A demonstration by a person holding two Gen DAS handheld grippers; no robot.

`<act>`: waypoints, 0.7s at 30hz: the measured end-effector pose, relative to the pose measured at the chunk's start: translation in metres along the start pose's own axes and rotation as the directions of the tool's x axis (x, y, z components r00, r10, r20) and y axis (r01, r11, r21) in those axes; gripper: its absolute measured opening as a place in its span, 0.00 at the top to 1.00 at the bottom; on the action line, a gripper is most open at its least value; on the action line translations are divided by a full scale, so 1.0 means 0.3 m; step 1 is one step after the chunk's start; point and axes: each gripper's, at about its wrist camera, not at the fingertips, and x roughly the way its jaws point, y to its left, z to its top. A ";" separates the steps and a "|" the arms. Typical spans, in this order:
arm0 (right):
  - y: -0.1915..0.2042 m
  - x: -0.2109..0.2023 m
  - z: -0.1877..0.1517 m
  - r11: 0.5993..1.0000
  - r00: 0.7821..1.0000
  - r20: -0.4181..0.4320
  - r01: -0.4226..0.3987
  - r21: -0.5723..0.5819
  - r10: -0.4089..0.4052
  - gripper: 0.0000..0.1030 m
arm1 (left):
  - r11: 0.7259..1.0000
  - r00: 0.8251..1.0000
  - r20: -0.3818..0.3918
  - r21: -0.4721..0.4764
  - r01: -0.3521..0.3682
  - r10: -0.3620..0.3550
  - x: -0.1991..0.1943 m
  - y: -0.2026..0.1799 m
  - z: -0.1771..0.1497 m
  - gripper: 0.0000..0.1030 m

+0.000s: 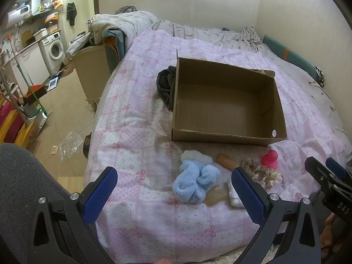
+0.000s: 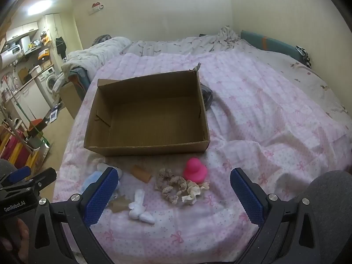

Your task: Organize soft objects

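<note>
An empty brown cardboard box (image 1: 226, 103) (image 2: 149, 114) sits open on the pink bedspread (image 1: 136, 101). In front of it lie a fluffy blue cloth (image 1: 193, 181) (image 2: 91, 179), a pink rubber duck (image 1: 271, 158) (image 2: 195, 170), beige scrunchies (image 1: 261, 172) (image 2: 173, 186), a cream scrunchie (image 2: 193, 191), a brown cardboard tube (image 1: 226, 160) (image 2: 142, 173) and a white fabric piece (image 2: 139, 208) (image 1: 234, 195). My left gripper (image 1: 173, 198) is open and empty, just short of the blue cloth. My right gripper (image 2: 173, 198) is open and empty, short of the scrunchies.
A dark garment (image 1: 166, 83) (image 2: 206, 95) lies against the box's far side. Rumpled bedding (image 1: 123, 22) is piled at the bed's far end. The bed's left edge drops to a tiled floor (image 1: 63, 110) with clutter and a washing machine (image 1: 55, 49).
</note>
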 end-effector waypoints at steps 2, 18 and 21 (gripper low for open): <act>0.004 -0.001 -0.001 1.000 1.000 -0.001 0.001 0.001 -0.001 0.00 | 1.000 1.000 -0.002 0.001 0.001 -0.001 0.001 0.000 0.001 0.00; -0.004 0.002 -0.001 1.000 1.000 -0.004 0.002 0.000 -0.002 0.00 | 1.000 1.000 0.002 0.000 0.001 -0.001 0.000 -0.001 -0.001 0.00; -0.003 0.002 -0.002 1.000 1.000 -0.004 0.002 0.000 -0.002 0.00 | 1.000 1.000 0.000 0.000 -0.001 0.001 0.001 -0.001 0.000 0.00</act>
